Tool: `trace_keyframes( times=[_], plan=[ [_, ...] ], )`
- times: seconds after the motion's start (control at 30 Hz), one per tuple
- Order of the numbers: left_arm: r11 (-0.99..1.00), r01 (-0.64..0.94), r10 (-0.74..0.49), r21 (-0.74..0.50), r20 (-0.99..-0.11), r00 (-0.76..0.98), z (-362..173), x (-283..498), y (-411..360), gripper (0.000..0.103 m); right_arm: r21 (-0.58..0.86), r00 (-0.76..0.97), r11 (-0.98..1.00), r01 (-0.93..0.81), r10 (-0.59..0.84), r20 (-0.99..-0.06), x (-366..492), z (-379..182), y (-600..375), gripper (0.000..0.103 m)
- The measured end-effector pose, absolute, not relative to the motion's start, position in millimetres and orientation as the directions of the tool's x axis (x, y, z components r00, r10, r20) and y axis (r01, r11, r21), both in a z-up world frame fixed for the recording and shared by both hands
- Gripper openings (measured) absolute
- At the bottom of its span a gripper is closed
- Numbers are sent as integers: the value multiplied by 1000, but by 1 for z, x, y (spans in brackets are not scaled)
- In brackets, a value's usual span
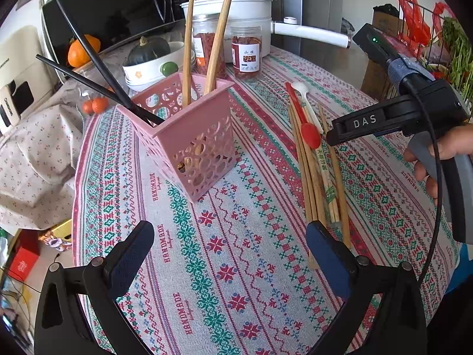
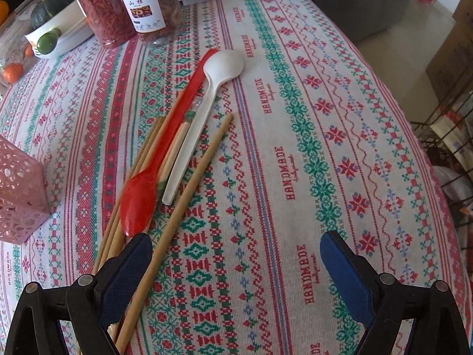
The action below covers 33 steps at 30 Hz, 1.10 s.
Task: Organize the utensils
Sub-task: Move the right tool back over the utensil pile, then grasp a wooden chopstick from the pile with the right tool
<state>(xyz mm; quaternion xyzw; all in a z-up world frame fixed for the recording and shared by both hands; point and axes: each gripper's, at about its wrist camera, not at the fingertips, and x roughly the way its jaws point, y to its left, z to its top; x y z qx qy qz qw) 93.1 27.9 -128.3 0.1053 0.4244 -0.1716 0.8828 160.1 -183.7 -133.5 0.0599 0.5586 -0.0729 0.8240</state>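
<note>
A pink perforated holder [image 1: 189, 139] stands on the patterned tablecloth with two black chopsticks [image 1: 97, 68] and two wooden chopsticks [image 1: 217, 38] in it; its corner shows in the right wrist view [image 2: 20, 192]. A red spoon [image 2: 153, 174], a white spoon [image 2: 204, 109] and several wooden chopsticks [image 2: 189, 186] lie in a loose pile to its right, also in the left wrist view [image 1: 317, 171]. My left gripper [image 1: 230, 242] is open and empty in front of the holder. My right gripper [image 2: 236, 251] is open and empty just above the near end of the pile.
Two jars [image 1: 246, 51] of dried food, a white pot [image 1: 254, 11], a bowl with a dark squash [image 1: 150, 59] and oranges [image 1: 78, 50] stand at the table's far side. A wire rack [image 2: 449, 136] stands off the table's right edge.
</note>
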Motion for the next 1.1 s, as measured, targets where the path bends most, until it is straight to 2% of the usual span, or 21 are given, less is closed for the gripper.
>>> trace_keyframes(
  times=[0.4,0.47,0.57,0.73,0.83,0.9,1.1],
  plan=[
    [912,410,-233,27,-788,571,-125,89,20,103,-32,292,985,170,-81,-953,175,-157,-169,93],
    [912,410,-233,25,-789,569,-124,89,18,103,-29,291,984,174,-79,-953,172,-156,-169,87],
    [912,409,-238,19,-788,568,-122,90,13,103,-25,297,985,170,-76,-952,162,-152,-173,71],
    [907,420,-249,9,-794,554,-119,92,-1,103,-12,305,990,140,-55,-951,152,-146,-179,32],
    [905,425,-255,6,-793,554,-117,93,-12,103,8,302,992,126,-31,-953,141,-145,-184,18],
    [904,428,-262,1,-789,555,-116,94,-20,103,20,295,992,125,-18,-955,136,-145,-191,12],
    [903,428,-272,-34,-818,507,-121,104,-47,103,74,290,983,165,23,-957,121,-138,-226,7]
  ],
)
